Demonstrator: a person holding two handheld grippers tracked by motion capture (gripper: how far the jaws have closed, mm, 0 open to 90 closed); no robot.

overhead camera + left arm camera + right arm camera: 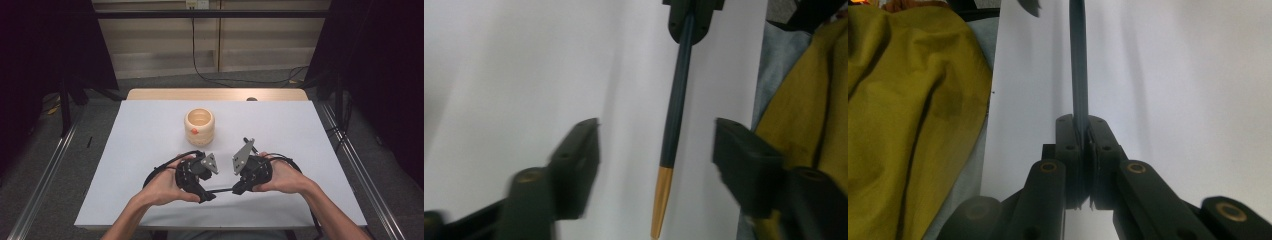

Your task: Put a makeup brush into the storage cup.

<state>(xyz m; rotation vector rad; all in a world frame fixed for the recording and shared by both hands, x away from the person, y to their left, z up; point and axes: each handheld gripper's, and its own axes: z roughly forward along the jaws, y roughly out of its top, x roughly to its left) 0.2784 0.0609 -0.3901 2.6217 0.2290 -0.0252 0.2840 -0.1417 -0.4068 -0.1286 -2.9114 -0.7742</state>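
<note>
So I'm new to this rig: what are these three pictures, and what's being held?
There is no robot here: a person holds a two-jaw claw in each hand, over a white table. The high view looks down from above the person's side. It shows the left claw and the right claw facing each other, with a dark pen spanning between them. Farther back stands a round wooden cup.

The other two pictures come from cameras riding on the claws, looking along their jaws. In the right gripper view, the right claw is shut on the pen. In the left gripper view, the left claw's jaws stand open, with the pen's gold end between them, untouched.
</note>
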